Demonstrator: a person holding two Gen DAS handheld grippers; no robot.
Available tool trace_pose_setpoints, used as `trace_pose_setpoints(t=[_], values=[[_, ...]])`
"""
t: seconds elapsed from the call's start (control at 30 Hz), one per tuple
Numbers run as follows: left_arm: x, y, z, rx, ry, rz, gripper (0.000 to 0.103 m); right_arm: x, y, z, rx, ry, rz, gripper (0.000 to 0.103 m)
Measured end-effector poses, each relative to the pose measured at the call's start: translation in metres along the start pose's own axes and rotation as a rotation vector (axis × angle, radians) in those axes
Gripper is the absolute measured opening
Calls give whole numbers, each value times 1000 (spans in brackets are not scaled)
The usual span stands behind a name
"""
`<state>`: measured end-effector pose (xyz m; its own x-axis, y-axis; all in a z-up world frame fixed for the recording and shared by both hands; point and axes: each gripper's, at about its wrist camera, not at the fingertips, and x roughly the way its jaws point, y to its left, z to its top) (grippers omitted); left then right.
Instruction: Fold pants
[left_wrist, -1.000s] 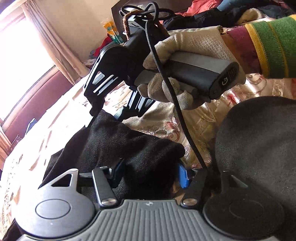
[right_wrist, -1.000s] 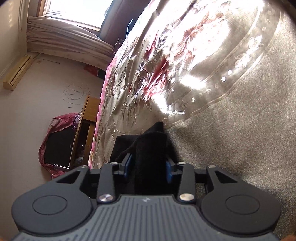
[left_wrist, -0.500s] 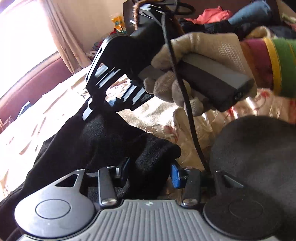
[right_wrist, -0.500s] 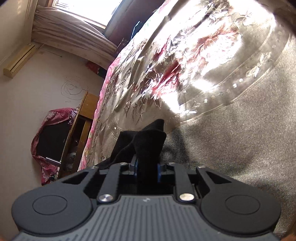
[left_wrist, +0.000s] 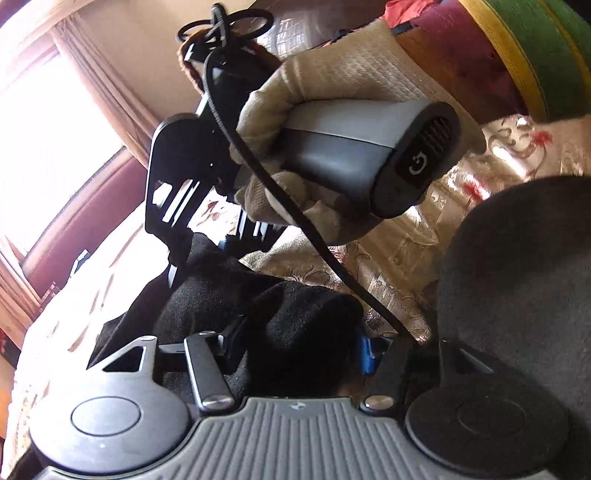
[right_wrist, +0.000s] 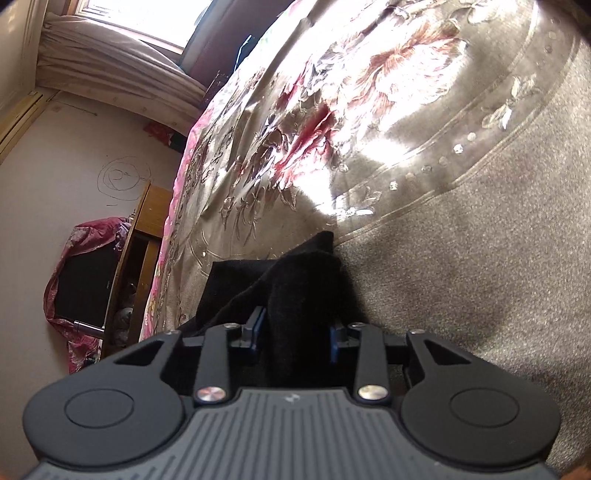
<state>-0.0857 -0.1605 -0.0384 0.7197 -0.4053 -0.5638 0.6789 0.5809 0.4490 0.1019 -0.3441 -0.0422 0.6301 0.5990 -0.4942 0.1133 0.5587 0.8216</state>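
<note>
I work over a bed: grey plush blanket (right_wrist: 480, 277) nearest my right camera, then a shiny floral bedspread (right_wrist: 332, 110) running up toward 12 o'clock. At 9 o'clock a wooden cabinet (right_wrist: 147, 221) stands against a scribbled wall, with a curtained window (right_wrist: 122, 70) at 11 o'clock.

The black pants (right_wrist: 295, 288) are soft, fleecy fabric, bunched and lifted off the bedspread. My right gripper (right_wrist: 293, 334) has its blue-padded jaws pinching a thick fold of them. In the left view, my left gripper (left_wrist: 299, 343) likewise pinches a rolled wad of the pants (left_wrist: 295, 325). Beyond it, at 12 o'clock, my gloved right hand (left_wrist: 332, 129) grasps the other tool's handle, cable (left_wrist: 295, 221) trailing down.
</note>
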Motion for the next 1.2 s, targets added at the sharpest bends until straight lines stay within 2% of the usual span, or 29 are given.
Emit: trace_pose_setpoints(t=[0.07,0.17,0.3,0.43,0.57,0.7,0.8,0.93,0.97,1.0,1.03,1.07,1.13,1.2], values=[[-13,14,-1,-79,0,-40,55,-10,10,-1,-19,-9,27,20],[-30,44,6,-222,-22,-100,50,-21,34,-1,-63,-20,44,19],[-57,93,1,-440,-84,-148,47,-22,77,1,-117,-25,52,19],[-90,148,-20,-657,-175,-159,45,-7,126,3,-158,-16,53,19],[-127,194,-59,-842,-266,-119,44,22,189,-5,-225,12,32,19],[-150,223,-109,-986,-311,-30,44,71,240,-22,-314,61,-28,19],[-158,234,-148,-1070,-293,26,43,118,259,-38,-363,114,-100,19],[-149,247,-209,-1260,-222,82,42,181,264,-70,-412,197,-194,20],[-148,248,-226,-1317,-198,98,38,194,262,-76,-404,216,-203,20],[-151,249,-238,-1376,-199,97,35,204,260,-81,-399,234,-202,18],[-153,252,-248,-1422,-216,86,32,214,258,-87,-395,251,-190,11],[-152,255,-250,-1434,-225,91,32,221,259,-92,-382,271,-171,1],[-150,256,-248,-1397,-211,122,32,230,269,-103,-415,289,-166,1],[-153,258,-243,-1373,-215,109,32,228,283,-111,-513,292,-179,3]])
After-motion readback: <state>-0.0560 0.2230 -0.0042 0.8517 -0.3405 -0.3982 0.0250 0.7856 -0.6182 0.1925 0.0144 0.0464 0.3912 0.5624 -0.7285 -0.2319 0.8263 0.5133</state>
